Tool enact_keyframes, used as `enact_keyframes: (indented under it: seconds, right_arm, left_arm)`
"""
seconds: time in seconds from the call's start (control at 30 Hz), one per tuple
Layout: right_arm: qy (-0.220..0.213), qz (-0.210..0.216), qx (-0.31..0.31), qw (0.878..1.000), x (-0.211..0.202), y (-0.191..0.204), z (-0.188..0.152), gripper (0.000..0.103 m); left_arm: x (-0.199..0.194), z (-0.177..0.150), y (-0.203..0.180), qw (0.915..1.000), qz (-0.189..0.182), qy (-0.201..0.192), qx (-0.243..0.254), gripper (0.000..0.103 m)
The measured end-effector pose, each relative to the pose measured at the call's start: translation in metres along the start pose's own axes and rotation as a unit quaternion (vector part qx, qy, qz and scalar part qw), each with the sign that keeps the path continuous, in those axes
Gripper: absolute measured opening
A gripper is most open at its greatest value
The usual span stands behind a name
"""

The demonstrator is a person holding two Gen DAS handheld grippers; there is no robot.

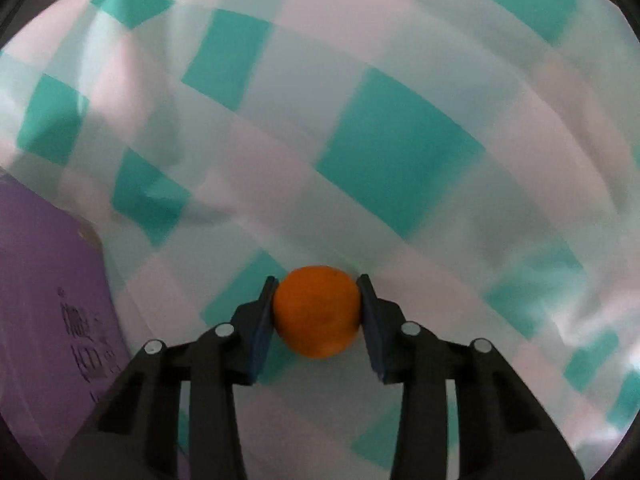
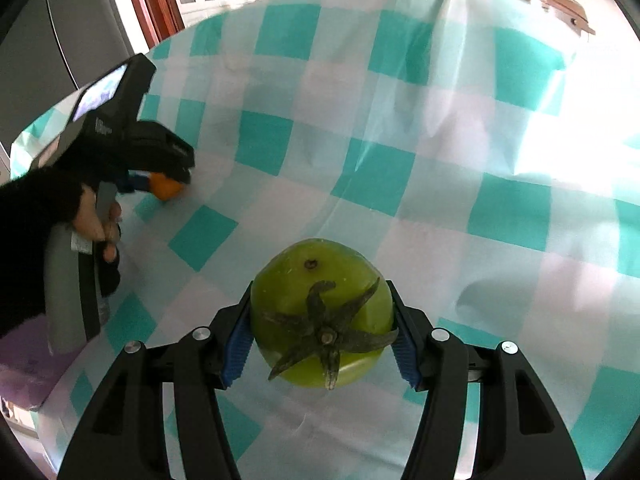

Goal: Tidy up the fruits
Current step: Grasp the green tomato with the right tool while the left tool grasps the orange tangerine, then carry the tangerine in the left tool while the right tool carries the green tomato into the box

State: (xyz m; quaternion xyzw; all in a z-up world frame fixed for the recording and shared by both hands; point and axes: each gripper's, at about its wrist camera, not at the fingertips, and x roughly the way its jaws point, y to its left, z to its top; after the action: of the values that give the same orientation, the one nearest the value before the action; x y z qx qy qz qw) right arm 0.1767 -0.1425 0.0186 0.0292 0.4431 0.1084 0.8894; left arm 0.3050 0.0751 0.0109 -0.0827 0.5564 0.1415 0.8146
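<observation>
My left gripper is shut on a small orange, held just above the teal-and-white checked tablecloth. My right gripper is shut on a green persimmon with a dark dried calyx facing the camera. In the right wrist view the left gripper shows at the left with the orange in its jaws, low over the cloth.
A purple box with dark printed characters lies at the left edge of the table, also in the right wrist view. The checked cloth has folds and wrinkles. Window frames and a grey cabinet stand behind the table.
</observation>
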Motion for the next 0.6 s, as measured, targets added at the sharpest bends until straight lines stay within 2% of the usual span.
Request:
enact_keyframes:
  seconds: [0.1,0.13,0.2,0.27,0.33,0.4,0.6]
  right_arm:
    - [-0.004,-0.007,0.010,1.000,-0.005,0.005,0.004,0.058]
    - [-0.004,-0.012,0.015,1.000,-0.009,0.005,0.001,0.058]
    - [-0.003,-0.021,0.023,1.000,-0.020,0.001,-0.015,0.058]
    - [0.000,-0.035,0.033,0.999,-0.034,0.003,-0.030,0.058]
    - [0.004,-0.048,0.040,0.998,-0.047,0.002,-0.046,0.058]
    - [0.009,-0.061,0.045,0.997,-0.064,0.004,-0.063,0.058]
    - [0.042,-0.080,0.067,0.994,-0.117,0.018,-0.124,0.058]
  left_arm:
    - [-0.019,-0.029,0.001,0.9959,-0.090,0.010,-0.004,0.039]
    - [-0.026,-0.039,0.002,0.9939,-0.110,0.008,-0.006,0.039]
    - [-0.050,-0.071,0.005,0.9837,-0.180,0.000,-0.008,0.039]
    - [-0.071,-0.102,0.008,0.9757,-0.219,-0.008,0.008,0.039]
    - [-0.091,-0.134,0.012,0.9708,-0.238,-0.010,0.032,0.039]
    - [-0.112,-0.172,0.021,0.9680,-0.241,-0.011,0.068,0.039]
    - [-0.167,-0.284,0.068,0.9614,-0.226,-0.013,0.157,0.040]
